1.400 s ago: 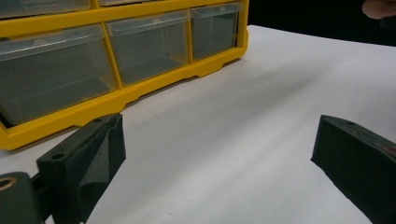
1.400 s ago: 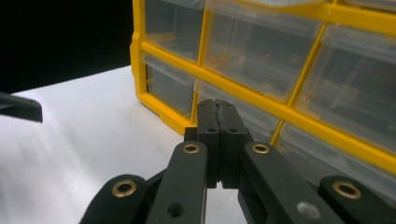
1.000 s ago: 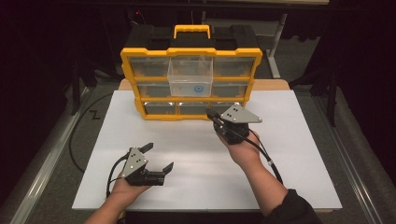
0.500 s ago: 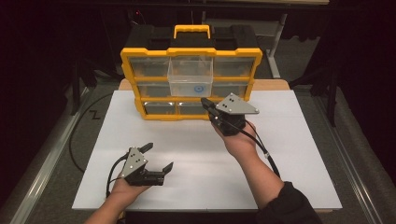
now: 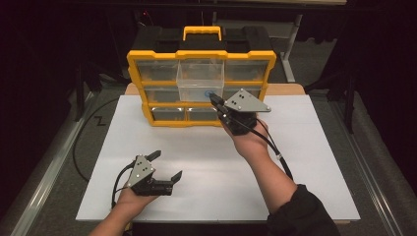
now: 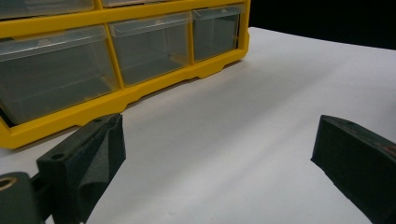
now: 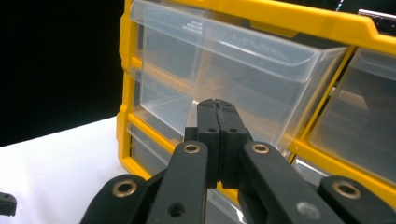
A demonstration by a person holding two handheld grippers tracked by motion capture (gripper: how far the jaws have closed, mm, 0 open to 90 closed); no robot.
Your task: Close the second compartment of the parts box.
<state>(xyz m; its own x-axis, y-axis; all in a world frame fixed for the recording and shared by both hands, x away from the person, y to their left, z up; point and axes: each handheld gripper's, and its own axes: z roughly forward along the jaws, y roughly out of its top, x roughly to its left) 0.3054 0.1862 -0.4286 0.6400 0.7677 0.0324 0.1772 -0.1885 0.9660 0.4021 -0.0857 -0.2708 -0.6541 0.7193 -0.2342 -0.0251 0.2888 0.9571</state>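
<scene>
With its jaws pressed together, the right gripper (image 5: 213, 98) is aimed at the light, rigid, slippery clear drawer (image 5: 199, 80), best pushed at its front lip, near the white bench's far edge.

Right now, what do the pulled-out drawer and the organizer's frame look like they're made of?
The pulled-out drawer looks like clear, glossy plastic: you can see through its walls, and its edges catch light. The organizer's frame looks like opaque yellow moulded plastic with a smooth, slightly shiny finish. Neither can be confirmed by sight alone.
</scene>
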